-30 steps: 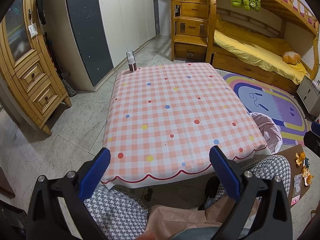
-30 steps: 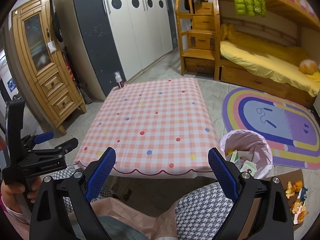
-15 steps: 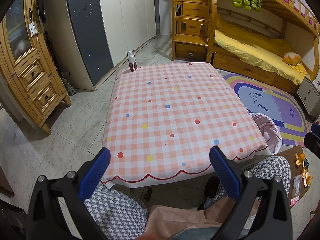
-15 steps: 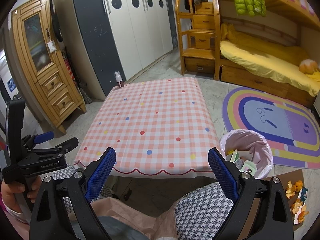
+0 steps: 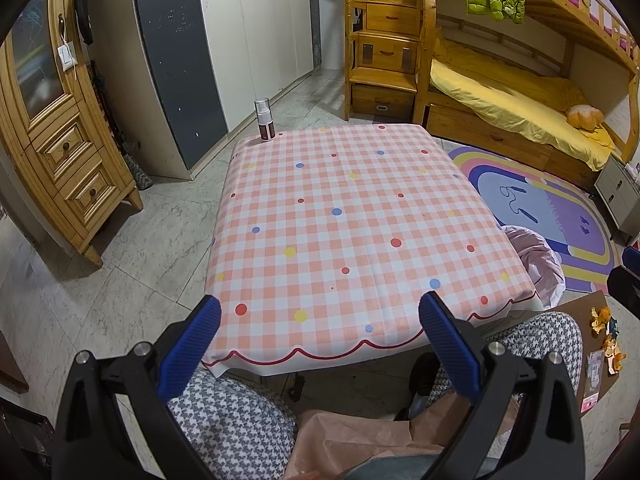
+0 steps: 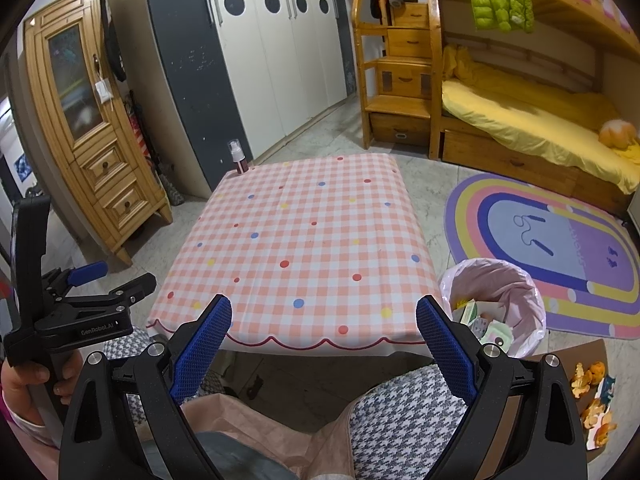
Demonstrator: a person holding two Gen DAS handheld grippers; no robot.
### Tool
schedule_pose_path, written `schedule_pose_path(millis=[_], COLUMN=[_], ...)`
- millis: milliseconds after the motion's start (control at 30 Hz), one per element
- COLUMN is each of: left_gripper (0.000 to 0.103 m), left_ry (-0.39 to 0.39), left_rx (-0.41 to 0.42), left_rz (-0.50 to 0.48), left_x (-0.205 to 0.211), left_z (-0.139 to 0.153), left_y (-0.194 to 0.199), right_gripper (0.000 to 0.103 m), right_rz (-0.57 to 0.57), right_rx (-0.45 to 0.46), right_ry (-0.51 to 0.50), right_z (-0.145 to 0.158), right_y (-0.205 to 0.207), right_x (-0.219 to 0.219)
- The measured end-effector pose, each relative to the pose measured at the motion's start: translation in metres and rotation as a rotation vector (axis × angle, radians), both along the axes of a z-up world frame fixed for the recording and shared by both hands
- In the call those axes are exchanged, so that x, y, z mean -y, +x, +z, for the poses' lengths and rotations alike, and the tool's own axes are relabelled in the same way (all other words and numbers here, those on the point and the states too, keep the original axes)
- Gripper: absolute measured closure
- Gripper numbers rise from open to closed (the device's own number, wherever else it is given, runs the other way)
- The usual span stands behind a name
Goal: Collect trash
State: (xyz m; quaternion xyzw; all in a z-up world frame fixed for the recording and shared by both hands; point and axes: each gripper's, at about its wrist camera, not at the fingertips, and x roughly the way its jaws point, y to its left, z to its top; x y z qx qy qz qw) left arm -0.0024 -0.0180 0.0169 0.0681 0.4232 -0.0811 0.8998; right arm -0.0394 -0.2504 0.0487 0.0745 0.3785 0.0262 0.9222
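Orange peel scraps [image 6: 592, 396], crinkled and curled, on brown cardboard [image 6: 560, 364] on floor, 4 o'clock of desk [image 6: 304, 240]. Pink-lined trash bin [image 6: 496, 300] at 3 o'clock holds paper wrappers. Left tool [image 5: 320, 328], right tool [image 6: 322, 332]: both spread wide, nothing gripped.

A child's bedroom: bunk bed [image 5: 516, 92], wardrobe [image 6: 256, 52], rainbow rug [image 6: 552, 248].

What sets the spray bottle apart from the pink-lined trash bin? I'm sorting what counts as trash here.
The spray bottle stands upright on the table's far left corner; the trash bin sits on the floor beside the table's near right corner. The bottle is slim and capped, while the bin is wide, open-topped and already holds paper scraps. The bottle is dark red with a clear cap; the bin's liner is pale pink. Neither gripper touches either.
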Motion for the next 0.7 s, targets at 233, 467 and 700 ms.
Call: schedule_pose_path(millis=[233,467,700], left_gripper=[0.007,0.007,0.007], left_ry=[0.000,0.000,-0.010], left_rx=[0.000,0.002,0.046], left_rz=[-0.002,-0.001,-0.029], left_x=[0.0002,-0.0001,-0.0008], left_z=[0.0004,0.0013,0.0049], left_y=[-0.0004,0.0000,0.0010], right_gripper=[0.011,0.011,0.011], right_rz=[0.000,0.001,-0.002], right_rx=[0.000,0.000,-0.009], right_ry=[0.000,0.000,0.000], right_z=[-0.0002,-0.0002,-0.0027], right_y=[0.0001,0.0002,0.0038], right_x=[0.0008,0.0013,0.0020])
